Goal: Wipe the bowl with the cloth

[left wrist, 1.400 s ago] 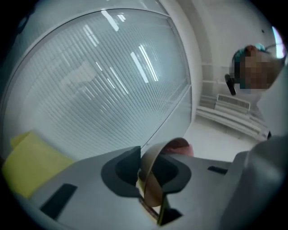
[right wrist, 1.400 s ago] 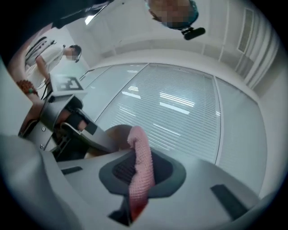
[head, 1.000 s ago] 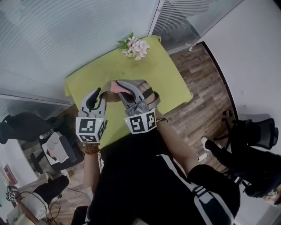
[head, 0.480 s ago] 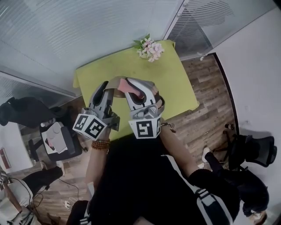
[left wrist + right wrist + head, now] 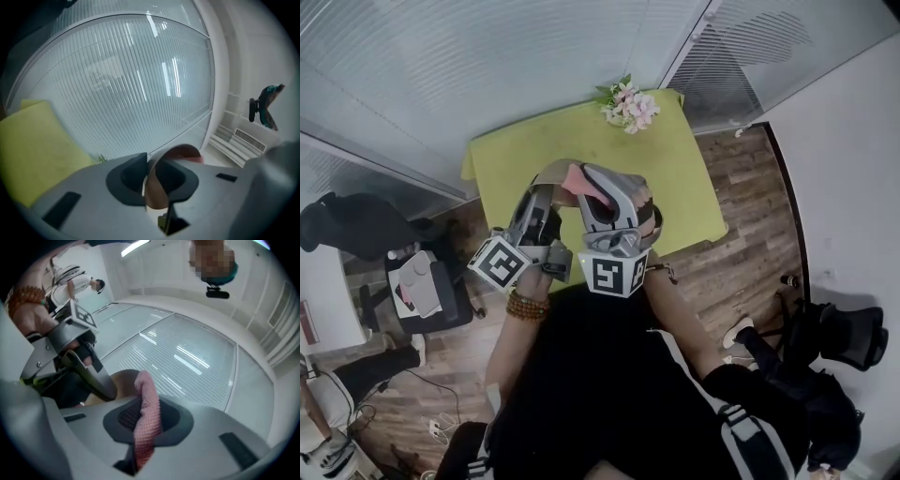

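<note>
Head view: both grippers held above table point(image 5: 675, 178). Left gripper point(image 5: 151, 185): jaws, just closing, pinch bowl point(image 5: 156, 197) by its rim, likely steadying it for wiping. Right gripper point(image 5: 146, 427): clamped tight on cloth point(image 5: 146, 394), just beside bowl, ready to rub.

The table point(image 5: 675, 178) is yellow-green, the cloth point(image 5: 146, 413) pink with a fine waffle knit, the bowl point(image 5: 157, 194) tan-brown. The flowers point(image 5: 630, 105) are pink and white with green leaves. The floor point(image 5: 741, 253) is brown wood planks, and the bracelet point(image 5: 525, 307) has reddish-brown beads
</note>
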{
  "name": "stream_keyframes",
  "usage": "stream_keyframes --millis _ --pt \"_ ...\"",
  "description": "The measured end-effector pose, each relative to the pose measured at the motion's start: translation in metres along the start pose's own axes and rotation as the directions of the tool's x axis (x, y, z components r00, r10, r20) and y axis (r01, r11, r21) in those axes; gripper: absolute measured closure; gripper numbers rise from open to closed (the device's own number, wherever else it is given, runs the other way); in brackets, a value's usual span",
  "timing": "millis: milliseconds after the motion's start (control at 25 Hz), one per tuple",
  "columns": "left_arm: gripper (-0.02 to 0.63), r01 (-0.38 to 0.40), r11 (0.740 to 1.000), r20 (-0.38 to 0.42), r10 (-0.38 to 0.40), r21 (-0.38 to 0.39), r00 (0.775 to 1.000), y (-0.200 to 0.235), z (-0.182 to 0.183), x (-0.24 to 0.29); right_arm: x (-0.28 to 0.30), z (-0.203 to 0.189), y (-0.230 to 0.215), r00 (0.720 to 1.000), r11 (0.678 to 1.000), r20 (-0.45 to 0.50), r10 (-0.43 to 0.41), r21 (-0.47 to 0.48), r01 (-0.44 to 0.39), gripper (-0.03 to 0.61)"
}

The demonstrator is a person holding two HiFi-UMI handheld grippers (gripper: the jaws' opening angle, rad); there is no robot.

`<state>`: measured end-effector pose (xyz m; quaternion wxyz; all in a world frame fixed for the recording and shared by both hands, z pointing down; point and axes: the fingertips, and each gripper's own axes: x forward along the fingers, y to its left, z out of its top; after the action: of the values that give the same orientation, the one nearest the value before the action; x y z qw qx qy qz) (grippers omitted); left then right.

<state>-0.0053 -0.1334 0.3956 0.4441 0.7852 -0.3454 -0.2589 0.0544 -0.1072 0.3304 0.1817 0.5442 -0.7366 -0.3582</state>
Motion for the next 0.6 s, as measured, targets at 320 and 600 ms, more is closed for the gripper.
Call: stream_keyframes --millis 320,600 --pt "0.506 0.146 0.981 -0.053 -0.14 0.125 0.989 -0.015 -0.003 0.002 0.001 -0.022 -0.007 0.994 0.862 0.016 0.105 0.498 -0.099 0.546" --pt "0.569 0.124 0.359 -0.251 0.332 0.925 0.909 -0.009 -0.023 0.002 0.009 -0.035 0.021 0.948 0.943 -0.103 0.301 -0.111 -0.312 0.554"
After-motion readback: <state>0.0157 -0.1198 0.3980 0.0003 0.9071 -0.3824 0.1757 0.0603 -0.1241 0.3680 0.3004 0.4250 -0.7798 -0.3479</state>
